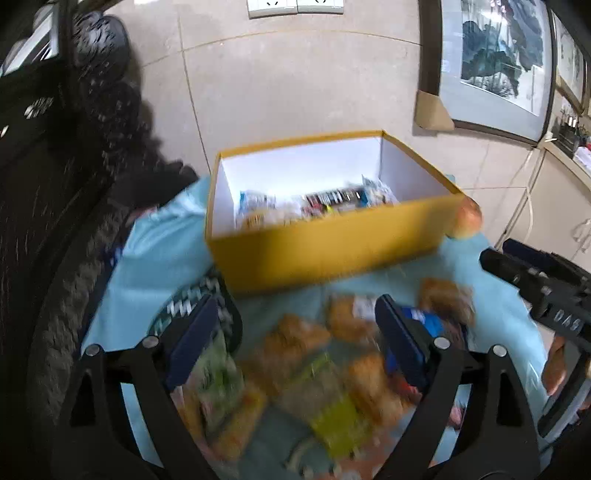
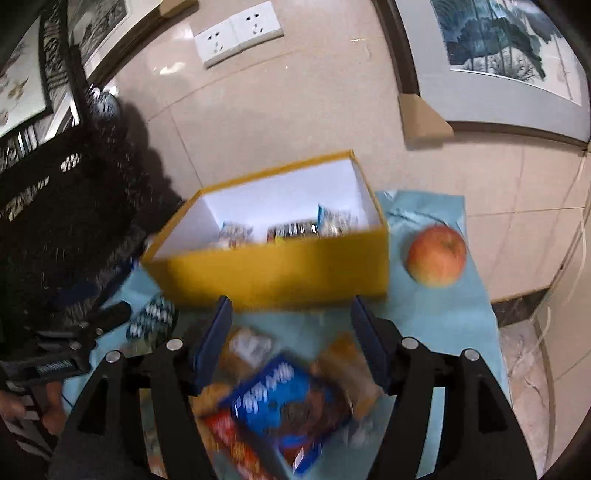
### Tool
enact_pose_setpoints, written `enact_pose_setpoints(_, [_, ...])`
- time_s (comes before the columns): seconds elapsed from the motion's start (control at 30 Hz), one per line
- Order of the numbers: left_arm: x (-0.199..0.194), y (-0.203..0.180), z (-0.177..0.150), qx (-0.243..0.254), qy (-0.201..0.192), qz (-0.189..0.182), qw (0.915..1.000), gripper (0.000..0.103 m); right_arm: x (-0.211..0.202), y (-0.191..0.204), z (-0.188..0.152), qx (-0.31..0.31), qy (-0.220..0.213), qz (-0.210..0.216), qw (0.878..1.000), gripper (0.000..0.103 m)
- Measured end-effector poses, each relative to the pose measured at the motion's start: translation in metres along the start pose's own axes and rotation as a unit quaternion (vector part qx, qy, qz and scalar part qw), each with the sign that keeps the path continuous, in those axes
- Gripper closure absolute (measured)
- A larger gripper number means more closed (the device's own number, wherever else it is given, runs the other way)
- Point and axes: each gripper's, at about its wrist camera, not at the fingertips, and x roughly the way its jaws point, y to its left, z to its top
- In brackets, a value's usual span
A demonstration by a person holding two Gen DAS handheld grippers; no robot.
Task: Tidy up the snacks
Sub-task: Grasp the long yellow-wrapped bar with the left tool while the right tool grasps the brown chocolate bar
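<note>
Left wrist view: the letters "DAS" are read on the black body of the right gripper [image 1: 491, 260], seen at the right edge; other print is too blurred. One yellow cardboard box [image 1: 332, 251] with a white inside is seen on the light-blue-covered table [image 1: 162, 251], with several wrapped snacks inside. Loose snack packets [image 1: 314, 369] are heaped in front of it, their number unclear. The left gripper [image 1: 291, 336] is held over them, jaws wide, nothing gripped. Right wrist view alone shows one whole red-yellow apple [image 2: 436, 256] beside the box, two white wall sockets [image 2: 238, 33], and a blue biscuit packet [image 2: 288, 402] beneath the right gripper's half-spread, empty jaws.
</note>
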Motion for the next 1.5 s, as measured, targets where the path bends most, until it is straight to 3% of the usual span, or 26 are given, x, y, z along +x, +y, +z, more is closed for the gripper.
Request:
enact_pose_setpoints(0.23, [-0.019, -0.007, -0.068, 0.013, 0.026, 0.011, 0.9995, 0.007, -0.006, 0.025, -0.067, -0.048, 0.067, 0.013, 0.997, 0.036])
enact_pose_setpoints(0.33, [-0.020, 0.000, -0.091, -0.001, 0.039, 0.009, 0.9992, 0.007, 0.010, 0.030, -0.093, -0.053, 0.120, 0.016, 0.991, 0.036])
enact_pose_setpoints(0.4, [-0.019, 0.010, -0.101, -0.025, 0.050, -0.006, 0.9984, 0.007, 0.015, 0.029, -0.102, -0.047, 0.129, 0.016, 0.990, 0.036])
enact_pose_setpoints(0.5, [-0.019, 0.025, -0.108, -0.051, 0.054, -0.002, 0.9973, 0.007, 0.022, 0.028, -0.108, -0.045, 0.137, 0.008, 0.990, 0.036])
enact_pose_setpoints(0.63, [-0.016, 0.037, -0.112, -0.050, 0.060, 0.021, 0.9967, 0.007, 0.036, 0.027, -0.108, -0.049, 0.146, 0.000, 0.988, 0.041])
enact_pose_setpoints(0.7, [-0.015, 0.039, -0.113, -0.052, 0.062, 0.020, 0.9965, 0.007, 0.043, 0.029, -0.110, -0.055, 0.154, 0.000, 0.987, 0.050])
enact_pose_setpoints(0.77, [-0.012, 0.041, -0.116, -0.050, 0.065, 0.026, 0.9963, 0.007, 0.045, 0.032, -0.112, -0.065, 0.149, -0.003, 0.987, 0.053])
enact_pose_setpoints(0.83, [-0.007, 0.042, -0.119, -0.044, 0.071, 0.031, 0.9960, 0.007, 0.046, 0.033, -0.113, -0.072, 0.145, -0.003, 0.987, 0.070])
enact_pose_setpoints(0.93, [0.000, 0.042, -0.125, -0.028, 0.079, 0.043, 0.9956, 0.006, 0.036, 0.033, -0.111, -0.068, 0.133, 0.027, 0.988, 0.079])
enact_pose_setpoints(1.07, [0.007, 0.038, -0.129, -0.008, 0.083, 0.048, 0.9954, 0.007, 0.023, 0.019, -0.104, -0.029, 0.122, 0.064, 0.990, 0.079])
enact_pose_setpoints(1.2, [0.016, 0.032, -0.131, 0.003, 0.083, 0.046, 0.9955, 0.007, 0.019, 0.013, -0.102, -0.010, 0.122, 0.074, 0.990, 0.079])
enact_pose_setpoints(1.27, [0.023, 0.029, -0.130, 0.008, 0.086, 0.047, 0.9952, 0.008, 0.018, 0.012, -0.102, -0.008, 0.125, 0.078, 0.989, 0.079])
enact_pose_setpoints(1.4, [0.042, 0.030, -0.131, 0.007, 0.108, 0.043, 0.9932, 0.028, 0.017, 0.011, -0.102, -0.002, 0.127, 0.084, 0.988, 0.079])
enact_pose_setpoints(1.5, [0.053, 0.038, -0.130, 0.001, 0.114, 0.062, 0.9916, 0.035, 0.015, 0.009, -0.101, -0.001, 0.126, 0.089, 0.988, 0.079])
